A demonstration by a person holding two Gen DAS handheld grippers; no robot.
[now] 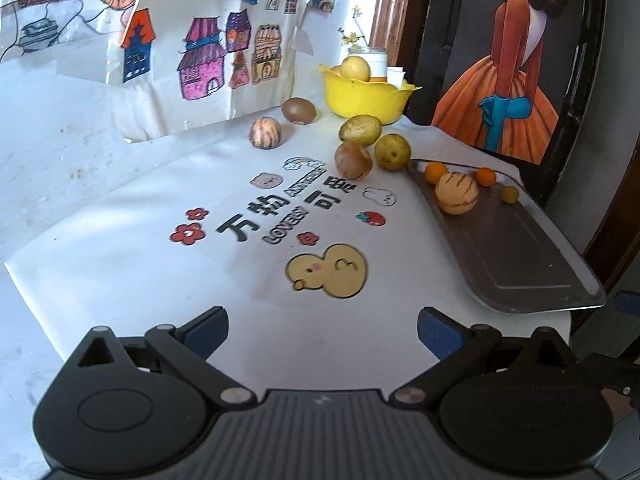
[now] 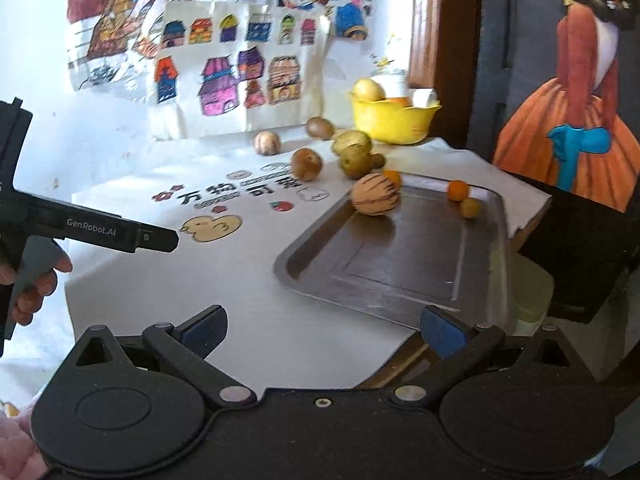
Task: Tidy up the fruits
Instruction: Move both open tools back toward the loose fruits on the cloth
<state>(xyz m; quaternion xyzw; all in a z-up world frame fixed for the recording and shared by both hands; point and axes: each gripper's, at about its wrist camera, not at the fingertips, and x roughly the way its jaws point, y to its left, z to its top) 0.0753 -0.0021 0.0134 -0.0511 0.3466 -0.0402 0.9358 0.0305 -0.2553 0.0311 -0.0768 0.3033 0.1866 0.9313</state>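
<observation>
Risking a roll-off: striped melon loose at tray's eleven o'clock corner; both grippers, left gripper and right gripper, apart, empty.

A striped pale melon is sitting at the far corner of the metal tray, with three small orange and yellow citrus lying near it. Five brownish and greenish fruits are lying loose on the cloth beyond, and a yellow bowl is holding more.
</observation>
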